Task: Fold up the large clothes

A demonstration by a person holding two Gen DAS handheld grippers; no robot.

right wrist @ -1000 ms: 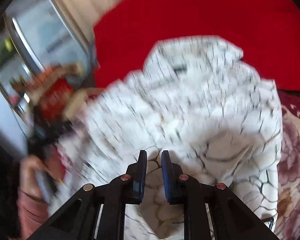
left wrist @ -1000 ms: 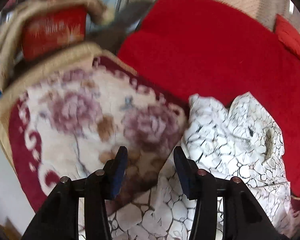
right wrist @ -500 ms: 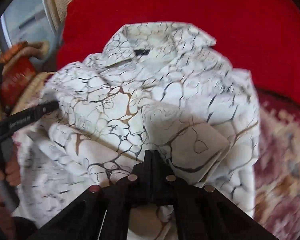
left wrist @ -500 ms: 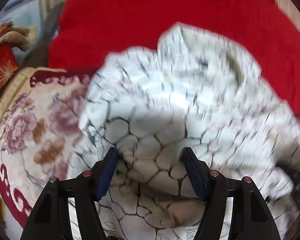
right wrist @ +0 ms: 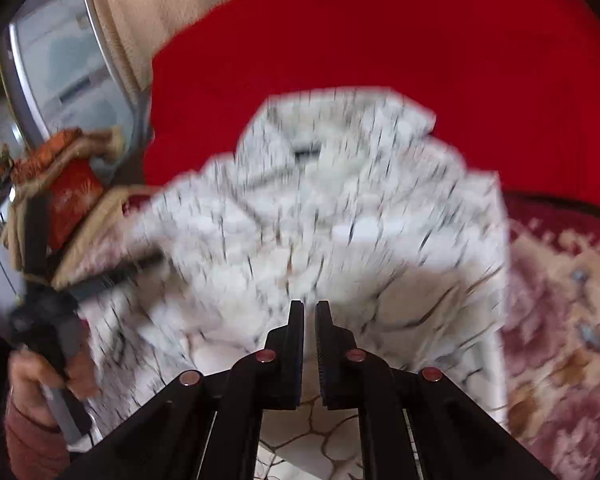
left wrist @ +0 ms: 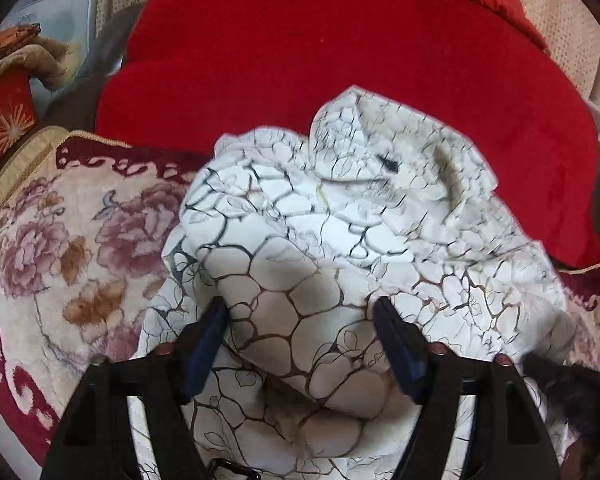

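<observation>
– Where is the shirt lying?
– On a flowered blanket, collar pointing toward the red cushion.
– And the grippers?
– Left gripper has been spreading, straddling a fold; right gripper is nearly pressed together.

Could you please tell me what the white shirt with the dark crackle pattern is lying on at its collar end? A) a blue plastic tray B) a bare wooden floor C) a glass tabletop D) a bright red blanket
D: in the left wrist view the collar end of the white crackle-patterned shirt overlaps the bright red blanket, while its nearer part lies on the floral plush blanket.
</observation>
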